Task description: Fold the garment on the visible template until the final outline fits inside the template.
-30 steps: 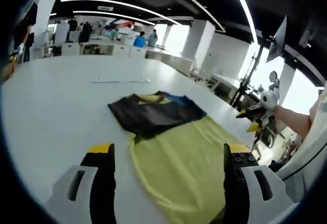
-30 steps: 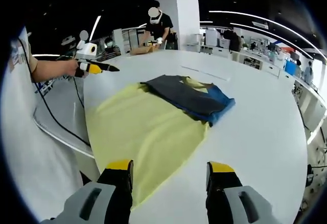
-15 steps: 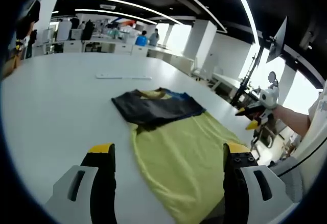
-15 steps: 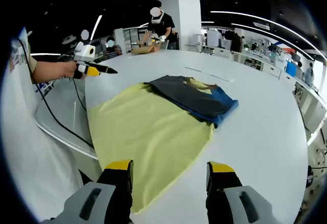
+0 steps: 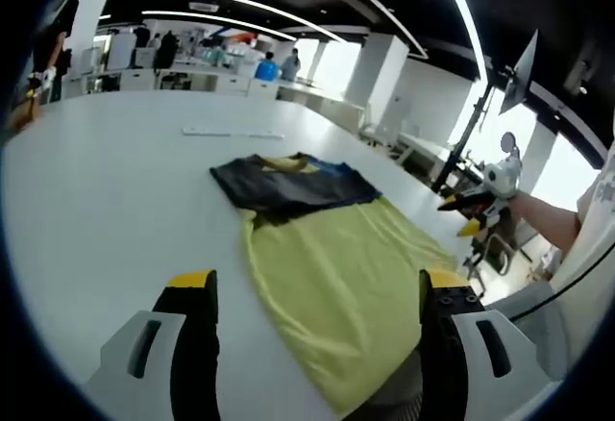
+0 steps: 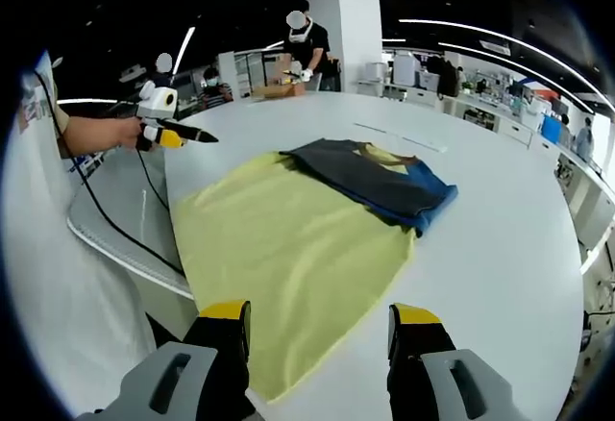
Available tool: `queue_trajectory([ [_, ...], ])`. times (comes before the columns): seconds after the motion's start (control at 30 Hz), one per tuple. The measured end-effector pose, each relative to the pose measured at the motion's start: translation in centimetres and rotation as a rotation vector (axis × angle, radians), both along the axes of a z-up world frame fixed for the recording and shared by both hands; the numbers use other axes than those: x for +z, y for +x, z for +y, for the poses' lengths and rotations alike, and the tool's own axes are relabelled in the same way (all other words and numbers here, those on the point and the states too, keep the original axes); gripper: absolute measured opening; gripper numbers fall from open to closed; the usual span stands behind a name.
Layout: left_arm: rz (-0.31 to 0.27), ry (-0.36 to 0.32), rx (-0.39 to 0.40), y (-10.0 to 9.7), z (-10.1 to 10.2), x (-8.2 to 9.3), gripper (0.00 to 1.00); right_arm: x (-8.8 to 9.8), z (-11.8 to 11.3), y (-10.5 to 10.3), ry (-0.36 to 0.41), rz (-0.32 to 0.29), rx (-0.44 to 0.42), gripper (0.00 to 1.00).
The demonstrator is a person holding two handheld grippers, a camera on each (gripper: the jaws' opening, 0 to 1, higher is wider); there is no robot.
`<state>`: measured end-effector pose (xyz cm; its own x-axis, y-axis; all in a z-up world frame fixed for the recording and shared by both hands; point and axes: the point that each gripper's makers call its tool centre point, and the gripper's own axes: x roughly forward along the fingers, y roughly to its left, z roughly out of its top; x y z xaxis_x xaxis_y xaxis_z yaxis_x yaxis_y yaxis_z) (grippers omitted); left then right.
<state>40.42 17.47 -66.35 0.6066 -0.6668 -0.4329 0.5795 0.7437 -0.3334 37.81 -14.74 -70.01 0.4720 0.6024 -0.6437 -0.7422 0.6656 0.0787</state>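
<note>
A yellow garment (image 5: 336,286) lies flat on the white table (image 5: 106,210), its lower hem reaching the near table edge. Its dark grey and blue top part (image 5: 288,185) is folded over onto the yellow. The left gripper (image 5: 317,291) hovers open over the hem, nothing between its jaws. In the right gripper view the same garment (image 6: 298,238) spreads out with its dark fold (image 6: 380,181) at the far end. The right gripper (image 6: 320,315) is open above the hem corner. Each gripper shows in the other's view, hand-held off the table edge: right gripper (image 5: 473,208), left gripper (image 6: 178,135).
A thin white strip (image 5: 233,134) lies on the table beyond the garment, also seen as a strip (image 6: 394,138). A person (image 6: 303,41) stands at the table's far end. A black cable (image 6: 106,229) hangs beside the table edge. Desks and people fill the background.
Both views have shifted slightly, so the garment sits a little differently in each picture. The garment keeps the same shape and fold. Both grippers stay open.
</note>
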Motion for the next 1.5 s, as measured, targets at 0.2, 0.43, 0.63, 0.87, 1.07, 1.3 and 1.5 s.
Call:
queue_trajectory([
  [0.2,0.011,0.003,-0.001,-0.8,0.2,-0.5,0.81,-0.1,0.3,-0.2,-0.001,0.004,0.009,0.55],
  [0.43,0.024,0.037,-0.027,-1.7,0.2,-1.1,0.81,-0.1,0.4,-0.4,0.002,0.008,0.010,0.55],
  [0.63,0.032,0.085,-0.062,-2.5,-0.1,-2.0,0.80,-0.5,0.3,-0.9,0.004,0.020,0.006,0.55],
  [0.87,0.076,0.126,-0.112,-4.2,-0.6,-3.5,0.77,-1.6,0.0,-2.0,0.007,0.047,-0.001,0.55],
  [1.07,0.095,0.171,-0.151,-5.4,-0.8,-4.7,0.73,-2.3,-0.2,-2.6,0.011,0.067,-0.009,0.55],
  [1.3,0.138,0.191,-0.185,-6.5,-0.9,-5.6,0.56,-3.0,-0.4,-3.3,0.013,0.089,-0.010,0.55],
  [1.5,0.164,0.225,-0.217,-7.6,-1.1,-6.5,0.45,-3.6,-0.5,-4.0,0.014,0.107,-0.011,0.55],
])
